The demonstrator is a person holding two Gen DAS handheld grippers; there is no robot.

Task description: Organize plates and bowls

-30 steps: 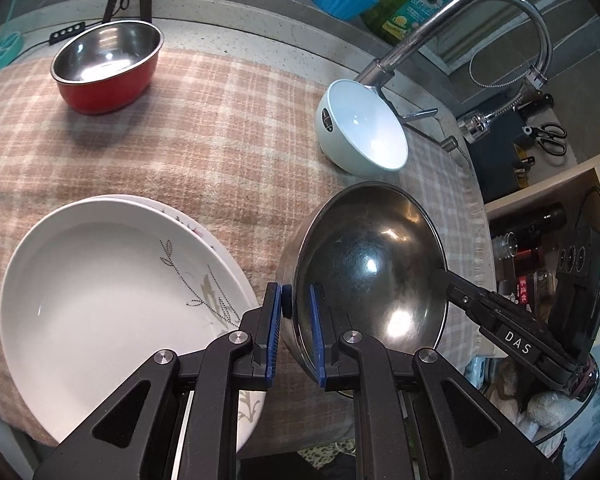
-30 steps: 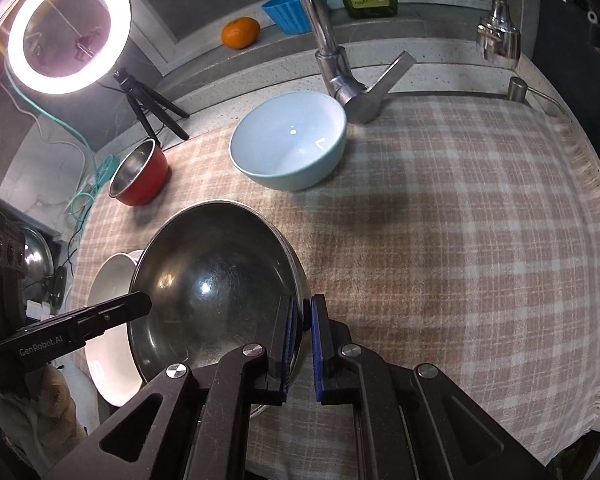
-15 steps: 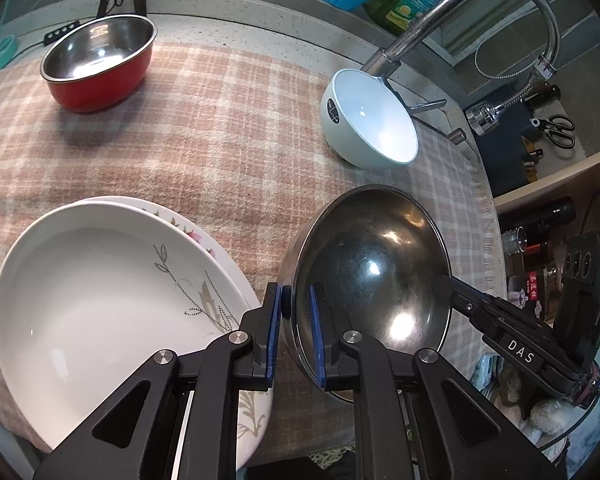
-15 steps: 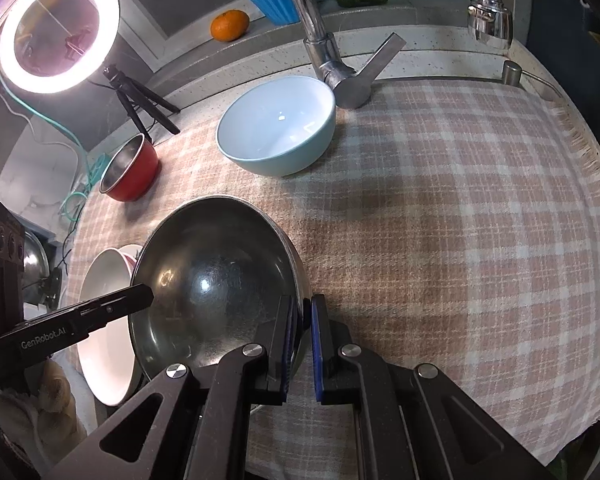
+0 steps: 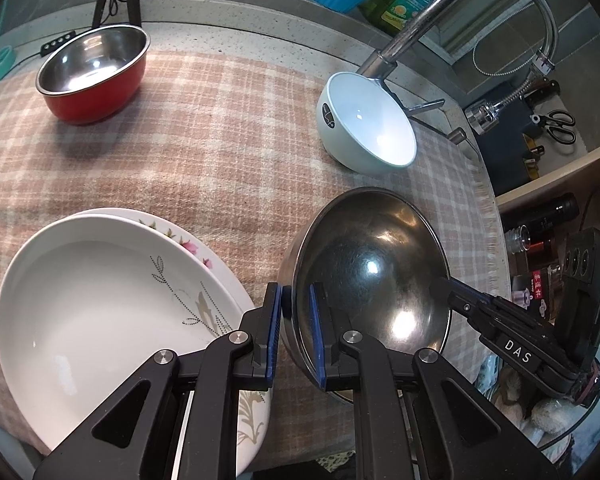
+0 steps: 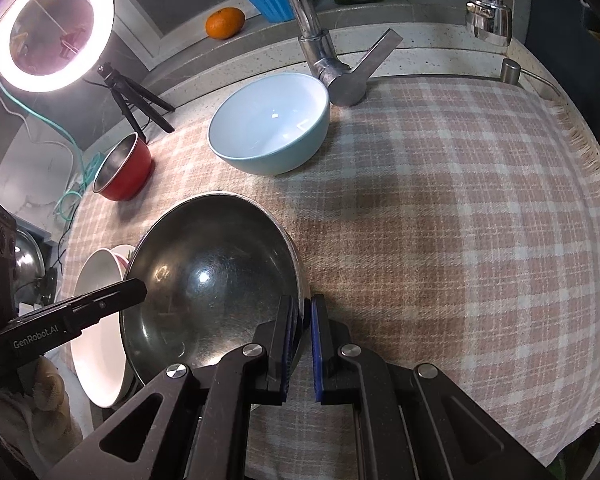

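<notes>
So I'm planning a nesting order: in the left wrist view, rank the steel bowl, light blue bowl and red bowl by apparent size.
1. steel bowl, though nearest the camera.
2. and 3. light blue bowl and red bowl: look alike, unranked.

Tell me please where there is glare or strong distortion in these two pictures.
Left wrist view: bright glints inside the steel bowl and red bowl; the fisheye bends the checked cloth into a dome. Right wrist view: the ring light is overexposed at upper left, its reflection shows in the steel bowl, and the cloth fringe curves along the right edge. Both pictures are sharp.
</notes>
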